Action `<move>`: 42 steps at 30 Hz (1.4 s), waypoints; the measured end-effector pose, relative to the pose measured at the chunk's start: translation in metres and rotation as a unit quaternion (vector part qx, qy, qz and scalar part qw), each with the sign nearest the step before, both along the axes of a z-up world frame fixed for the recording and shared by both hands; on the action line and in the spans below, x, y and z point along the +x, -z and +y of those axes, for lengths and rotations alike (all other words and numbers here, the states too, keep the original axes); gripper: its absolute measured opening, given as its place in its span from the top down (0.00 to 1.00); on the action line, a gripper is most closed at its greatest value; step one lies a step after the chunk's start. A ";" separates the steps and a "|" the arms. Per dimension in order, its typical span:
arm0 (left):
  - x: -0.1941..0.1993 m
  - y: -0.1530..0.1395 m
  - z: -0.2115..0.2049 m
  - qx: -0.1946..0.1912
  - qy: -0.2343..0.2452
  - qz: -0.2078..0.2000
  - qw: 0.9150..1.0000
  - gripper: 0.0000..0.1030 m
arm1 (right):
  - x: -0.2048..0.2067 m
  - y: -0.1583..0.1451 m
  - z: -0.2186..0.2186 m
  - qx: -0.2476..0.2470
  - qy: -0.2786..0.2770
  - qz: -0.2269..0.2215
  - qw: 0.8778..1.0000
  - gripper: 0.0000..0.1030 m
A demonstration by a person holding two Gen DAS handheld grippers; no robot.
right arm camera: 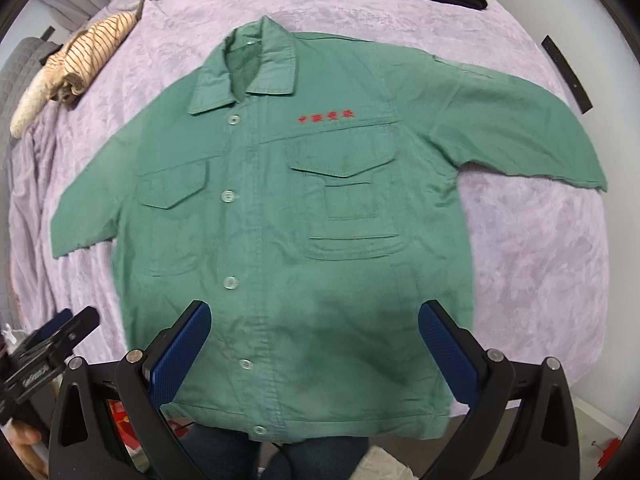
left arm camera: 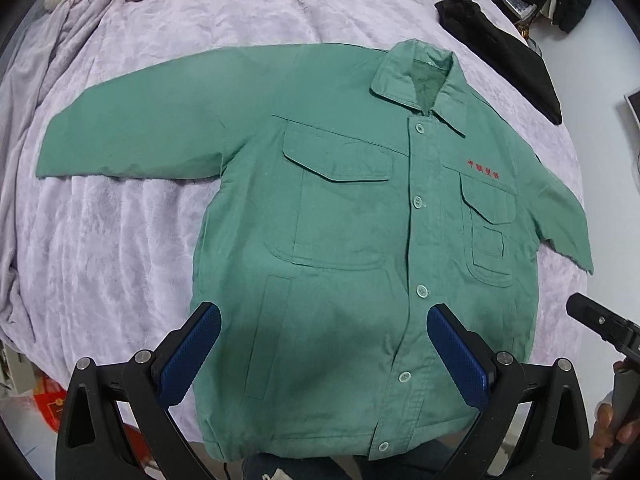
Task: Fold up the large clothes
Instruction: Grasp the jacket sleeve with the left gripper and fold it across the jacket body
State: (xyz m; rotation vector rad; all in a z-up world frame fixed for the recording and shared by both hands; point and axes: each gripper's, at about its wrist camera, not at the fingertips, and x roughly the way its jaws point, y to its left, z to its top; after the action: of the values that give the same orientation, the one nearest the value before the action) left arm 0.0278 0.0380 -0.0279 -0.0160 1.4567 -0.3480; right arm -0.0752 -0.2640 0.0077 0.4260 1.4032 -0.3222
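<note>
Left wrist view shows a bed spread with a lilac blanket (left arm camera: 120,240), and laid flat on it, front up and buttoned, is the green work jacket (left arm camera: 340,220), the landmark for everything else. No fold has been made as far as either view shows: both sleeves are stretched out to the sides, the collar (left arm camera: 420,80) lies at the far end, and the hem hangs at the near edge of the bed. By my judgement the whole task is still ahead, meaning sleeves in, sides over, then the body doubled up.

Beyond the jacket's collar lies a black garment (left arm camera: 500,52). Off past the jacket's outstretched sleeve, at the far corner, sits a bundle of striped cloth (right arm camera: 80,64).

Over the jacket's hem hovers the left gripper (left arm camera: 324,344), its blue pads spread wide and holding nothing. Likewise the right gripper (right arm camera: 316,340) hangs above the hem with jaws wide apart and empty. Each shows at the edge of the other's view.

Smaller still, red embroidered characters (right arm camera: 326,117) sit above one chest pocket (right arm camera: 344,184), beside the row of pale buttons (right arm camera: 228,196).
</note>
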 end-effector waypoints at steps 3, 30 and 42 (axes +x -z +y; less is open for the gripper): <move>0.026 0.023 0.035 -0.015 -0.027 -0.003 1.000 0.00 | 0.011 0.010 0.022 0.046 -0.019 -0.028 0.998 0.00; 0.203 0.102 0.312 -0.121 -0.282 -0.144 0.941 0.97 | 0.110 0.137 0.190 0.109 -0.127 0.023 0.986 0.00; 0.158 -0.034 -0.004 -0.207 0.034 -0.218 0.953 0.97 | 0.069 0.097 0.079 0.110 -0.072 -0.054 0.990 0.00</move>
State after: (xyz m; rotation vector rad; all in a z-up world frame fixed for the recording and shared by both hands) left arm 0.1854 0.0340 0.0057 -0.2142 0.9290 -0.6653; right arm -0.0059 -0.1850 -0.0897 0.5121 1.3603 -0.0246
